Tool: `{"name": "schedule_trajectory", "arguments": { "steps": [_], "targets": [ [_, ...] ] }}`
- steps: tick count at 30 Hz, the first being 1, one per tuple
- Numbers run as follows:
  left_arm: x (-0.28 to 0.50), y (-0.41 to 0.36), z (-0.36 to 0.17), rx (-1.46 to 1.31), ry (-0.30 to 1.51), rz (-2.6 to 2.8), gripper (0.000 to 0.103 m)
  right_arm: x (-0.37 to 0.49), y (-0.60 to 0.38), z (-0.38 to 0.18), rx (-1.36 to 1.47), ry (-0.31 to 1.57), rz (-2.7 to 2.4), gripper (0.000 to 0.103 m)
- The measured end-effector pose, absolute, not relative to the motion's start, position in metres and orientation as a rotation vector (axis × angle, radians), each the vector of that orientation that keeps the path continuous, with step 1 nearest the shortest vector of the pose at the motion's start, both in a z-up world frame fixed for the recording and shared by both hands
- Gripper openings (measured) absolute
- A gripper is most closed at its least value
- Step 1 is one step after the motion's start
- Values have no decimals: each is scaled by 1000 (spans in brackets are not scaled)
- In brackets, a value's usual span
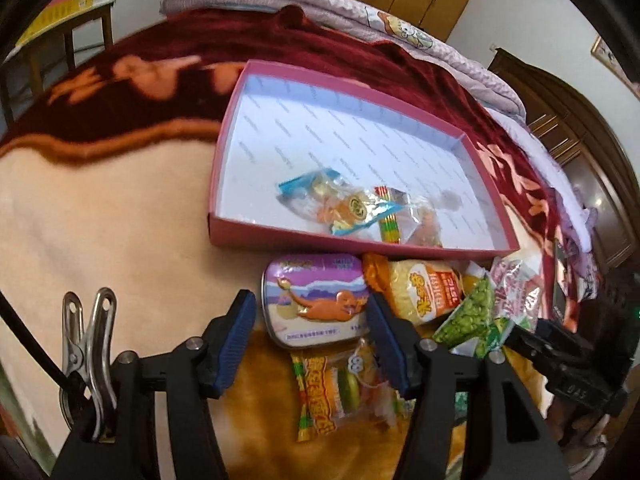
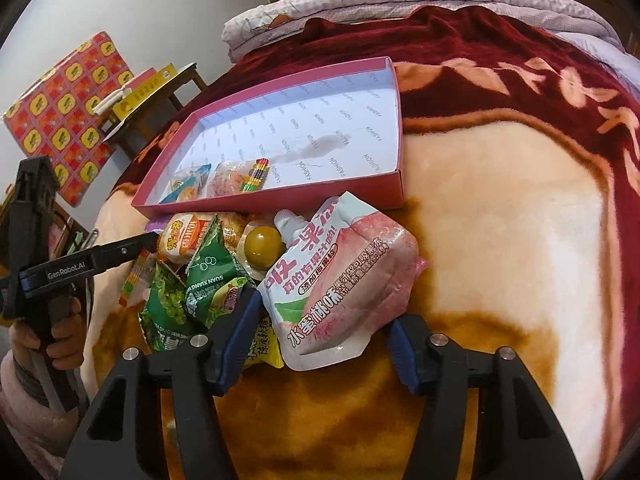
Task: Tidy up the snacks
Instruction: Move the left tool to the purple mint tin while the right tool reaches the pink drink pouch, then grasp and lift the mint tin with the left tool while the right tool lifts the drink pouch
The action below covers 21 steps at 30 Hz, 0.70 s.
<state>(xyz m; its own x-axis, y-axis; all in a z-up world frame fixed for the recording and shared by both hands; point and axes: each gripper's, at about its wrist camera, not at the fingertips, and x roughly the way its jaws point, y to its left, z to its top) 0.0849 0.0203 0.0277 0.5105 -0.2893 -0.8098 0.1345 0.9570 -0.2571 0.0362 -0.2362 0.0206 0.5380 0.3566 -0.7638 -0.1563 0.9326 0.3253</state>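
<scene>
A pink box [image 1: 256,236] with a white floor lies on the blanket and holds two clear snack packets [image 1: 340,204]. It also shows in the right wrist view [image 2: 394,188]. Loose snacks are piled in front of it. My left gripper [image 1: 310,344] is open, its fingers on either side of a small tin with an orange cartoon animal [image 1: 316,304], above a burger-candy packet [image 1: 336,392]. My right gripper [image 2: 324,350] is open around the bottom of a pink peach jelly pouch [image 2: 344,276]. Green pea packets [image 2: 200,284] lie left of the pouch.
A dark red and cream blanket [image 2: 500,220] covers the bed. Folded quilts [image 1: 320,4] lie at the far end. A wooden stool with a patterned box [image 2: 68,112] stands to the left. A yellow noodle-snack packet [image 1: 424,292] and a round jelly cup [image 2: 262,246] are in the pile.
</scene>
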Motion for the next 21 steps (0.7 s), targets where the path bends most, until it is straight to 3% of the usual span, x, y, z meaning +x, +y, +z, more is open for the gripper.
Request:
{"name": "schedule_trajectory", "arguments": {
  "steps": [9,17,21],
  "targets": [
    [82,-2,25,-32,953,-246,69,36,-235,20,230,951,302,61],
    [76,-12,23,18,939,-214,67,36,-234,20,227,944,290,60],
    [73,-9,25,-4,946,-227,66,33,-236,21,257,937,290,54]
  ]
}}
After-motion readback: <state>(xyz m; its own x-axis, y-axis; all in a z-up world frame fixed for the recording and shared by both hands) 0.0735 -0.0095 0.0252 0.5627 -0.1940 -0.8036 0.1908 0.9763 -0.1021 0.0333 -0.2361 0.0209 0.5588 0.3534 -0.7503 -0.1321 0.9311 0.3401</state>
